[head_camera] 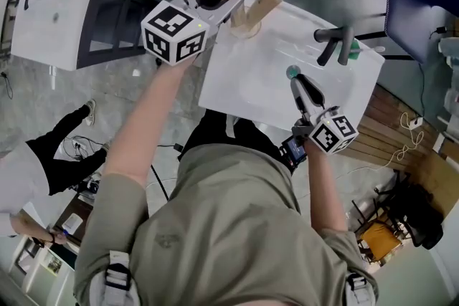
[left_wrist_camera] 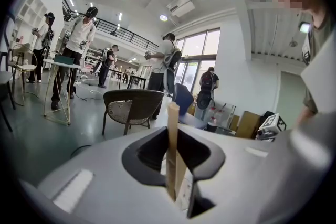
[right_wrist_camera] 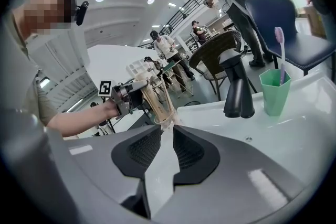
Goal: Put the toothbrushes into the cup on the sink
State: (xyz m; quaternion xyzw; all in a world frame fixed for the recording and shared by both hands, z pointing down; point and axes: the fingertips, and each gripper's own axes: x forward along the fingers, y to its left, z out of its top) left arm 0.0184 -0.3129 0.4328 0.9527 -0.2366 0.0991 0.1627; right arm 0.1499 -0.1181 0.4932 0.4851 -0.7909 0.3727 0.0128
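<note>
Toothbrush (left_wrist_camera: 172, 149), tan and slender, is clamped upright between the jaws of the left gripper (head_camera: 228, 0), at the 11 o'clock corner of the white sink (head_camera: 244, 86) in the head view. A second tan piece (head_camera: 262, 5) is seen leaning just beside it, at its 3 o'clock. The green cup (right_wrist_camera: 275, 93), with a pink toothbrush (right_wrist_camera: 280, 55) standing in it, is set beside the black faucet (right_wrist_camera: 236, 86) at the sink's 2 o'clock. The right gripper (head_camera: 299, 84) is held over the basin, its jaws slightly parted with nothing between them.

the faucet (head_camera: 331, 44) partly hides the cup (head_camera: 354, 49).
</note>
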